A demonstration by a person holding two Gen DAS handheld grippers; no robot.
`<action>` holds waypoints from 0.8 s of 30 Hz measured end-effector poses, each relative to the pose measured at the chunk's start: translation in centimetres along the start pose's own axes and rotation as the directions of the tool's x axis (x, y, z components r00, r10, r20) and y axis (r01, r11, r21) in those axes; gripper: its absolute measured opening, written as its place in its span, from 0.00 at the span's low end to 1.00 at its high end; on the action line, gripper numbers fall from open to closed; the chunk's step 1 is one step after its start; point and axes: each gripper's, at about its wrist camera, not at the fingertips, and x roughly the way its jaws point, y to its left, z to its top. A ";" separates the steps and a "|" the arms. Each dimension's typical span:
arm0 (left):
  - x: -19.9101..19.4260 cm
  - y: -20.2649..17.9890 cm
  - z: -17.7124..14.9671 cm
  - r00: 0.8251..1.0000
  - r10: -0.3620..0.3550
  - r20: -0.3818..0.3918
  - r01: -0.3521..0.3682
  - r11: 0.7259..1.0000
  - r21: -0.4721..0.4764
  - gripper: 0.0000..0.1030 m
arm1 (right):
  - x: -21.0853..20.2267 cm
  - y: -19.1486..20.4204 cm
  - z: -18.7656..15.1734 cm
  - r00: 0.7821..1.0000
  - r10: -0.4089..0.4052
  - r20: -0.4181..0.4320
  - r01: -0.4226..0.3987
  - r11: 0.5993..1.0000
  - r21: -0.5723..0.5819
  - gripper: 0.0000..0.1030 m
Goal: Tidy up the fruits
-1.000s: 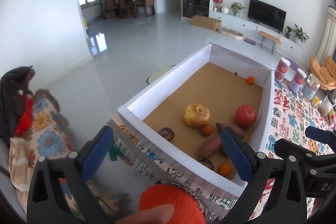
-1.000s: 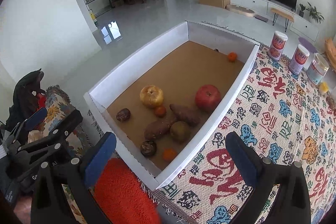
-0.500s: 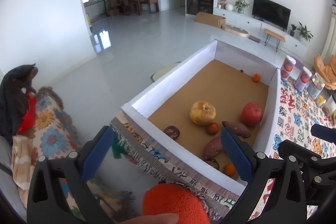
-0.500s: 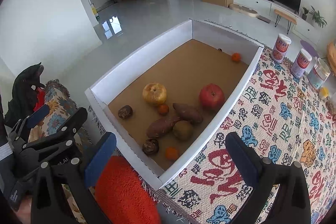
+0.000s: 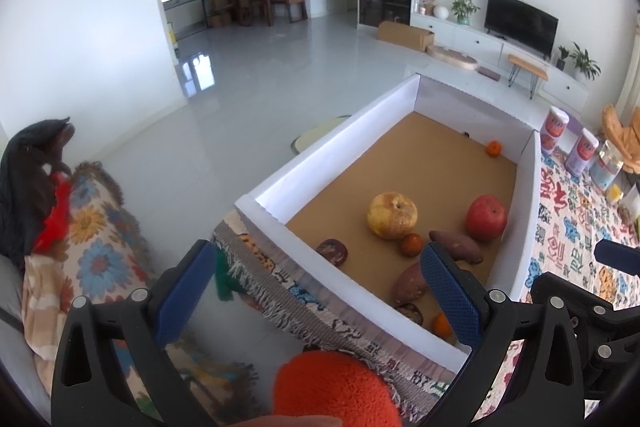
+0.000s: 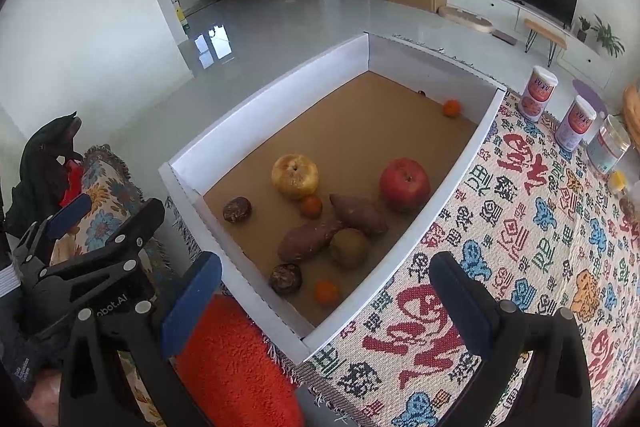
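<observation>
Left tongs (image 5: 320,291) agape | right tongs (image 6: 328,303) agape | fruit in box (image 6: 256,123)

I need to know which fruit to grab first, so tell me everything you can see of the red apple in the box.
The red apple is round and the largest red fruit, its skin looking smooth and slightly speckled, with a dark stem dimple facing up. It sits upright on the brown floor of the white box, close to the right-hand wall. A sweet potato lies just in front of it, near or touching. Neither gripper holds it; both are open and away from it.
</observation>
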 end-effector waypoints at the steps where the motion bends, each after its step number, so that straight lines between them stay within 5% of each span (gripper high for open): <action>1: 0.1 0.0 0.0 1.000 0.001 -0.001 -0.001 1.000 0.000 0.99 | 0.1 0.0 0.0 1.000 0.001 -0.002 -0.001 1.000 0.000 1.00; 24: 0.7 0.3 0.2 1.000 -0.005 -0.021 0.004 1.000 -0.011 0.99 | 0.3 0.4 0.4 1.000 -0.006 -0.013 0.005 1.000 -0.019 1.00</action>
